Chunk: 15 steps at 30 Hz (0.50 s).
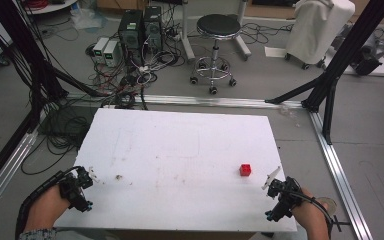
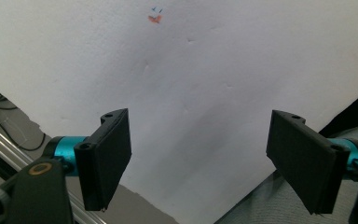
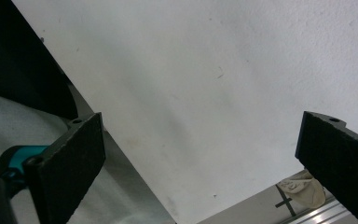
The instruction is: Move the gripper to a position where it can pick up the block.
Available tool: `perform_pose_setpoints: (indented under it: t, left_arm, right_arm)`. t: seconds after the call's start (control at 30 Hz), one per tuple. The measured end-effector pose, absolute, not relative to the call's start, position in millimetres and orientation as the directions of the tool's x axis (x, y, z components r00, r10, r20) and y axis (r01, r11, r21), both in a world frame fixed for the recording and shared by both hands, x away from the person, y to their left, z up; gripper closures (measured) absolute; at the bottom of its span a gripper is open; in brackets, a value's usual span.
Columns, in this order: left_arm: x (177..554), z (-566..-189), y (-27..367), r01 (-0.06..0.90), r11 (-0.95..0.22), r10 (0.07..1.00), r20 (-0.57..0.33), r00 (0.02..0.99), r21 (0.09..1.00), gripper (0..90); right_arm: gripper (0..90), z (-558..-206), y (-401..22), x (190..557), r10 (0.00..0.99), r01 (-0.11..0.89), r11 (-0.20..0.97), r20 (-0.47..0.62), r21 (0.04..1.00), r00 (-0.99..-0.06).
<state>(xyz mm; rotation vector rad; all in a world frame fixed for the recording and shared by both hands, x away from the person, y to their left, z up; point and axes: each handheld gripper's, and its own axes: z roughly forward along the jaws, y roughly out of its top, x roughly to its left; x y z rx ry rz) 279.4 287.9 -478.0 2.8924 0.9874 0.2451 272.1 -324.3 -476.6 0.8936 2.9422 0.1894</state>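
A flat white rectangular table (image 1: 180, 150), matte and faintly scuffed, carries a few smudges and thin pencil-like lines. Beyond it on the grey floor stands a round black stool (image 1: 218, 26) on a chrome wheeled base. The left gripper (image 2: 198, 156) sits at the table's near left corner, its flat black jaws spread wide with nothing between them. The right gripper (image 3: 200, 161) is at the near right corner, likewise released and empty. A small red cube (image 1: 245, 170) lies on the table near the right gripper, apart from it.

Overhead plus 2 close table (image 1: 180, 145) views
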Motion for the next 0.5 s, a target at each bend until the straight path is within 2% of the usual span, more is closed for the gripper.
perform_pose_setpoints:
  t: [0.5]
  left_arm:
    - [279.1,-474.0,290.2,0.602,-0.787,0.616,0.13,0.777,0.133,22.2]
  right_arm:
    - [1.1,-473.4,-321.9,275.2,0.542,0.533,0.834,-0.028,0.141,-0.84]
